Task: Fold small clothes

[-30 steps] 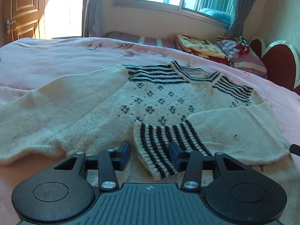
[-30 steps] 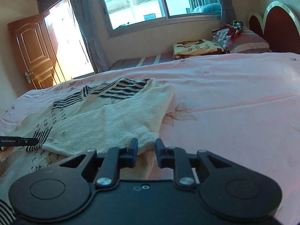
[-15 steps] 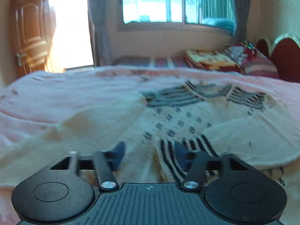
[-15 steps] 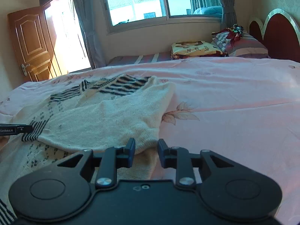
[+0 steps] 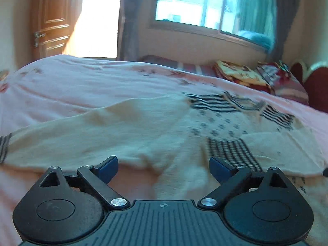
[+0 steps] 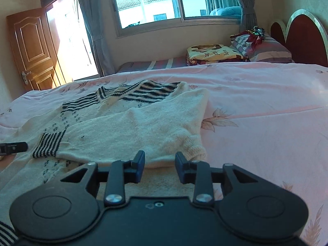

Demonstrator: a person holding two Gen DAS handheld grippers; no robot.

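Strong daylight is being admitted through the window (image 6: 162, 2) and the open doorway (image 5: 98, 18), where the view is being blown out to white. The pink bedspread (image 6: 266, 106) is being lit brightly and evenly, with only soft shadows being cast. The left wrist view is being smeared by motion blur, so the sweater (image 5: 164, 127) pattern is being rendered indistinctly; the right wrist view is being kept sharp. Straight lines are being bent by fisheye distortion, and the corners are being darkened.

A pink floral bed (image 6: 266, 106) carries a cream striped sweater (image 6: 131, 129) and folded blankets (image 6: 213, 54).
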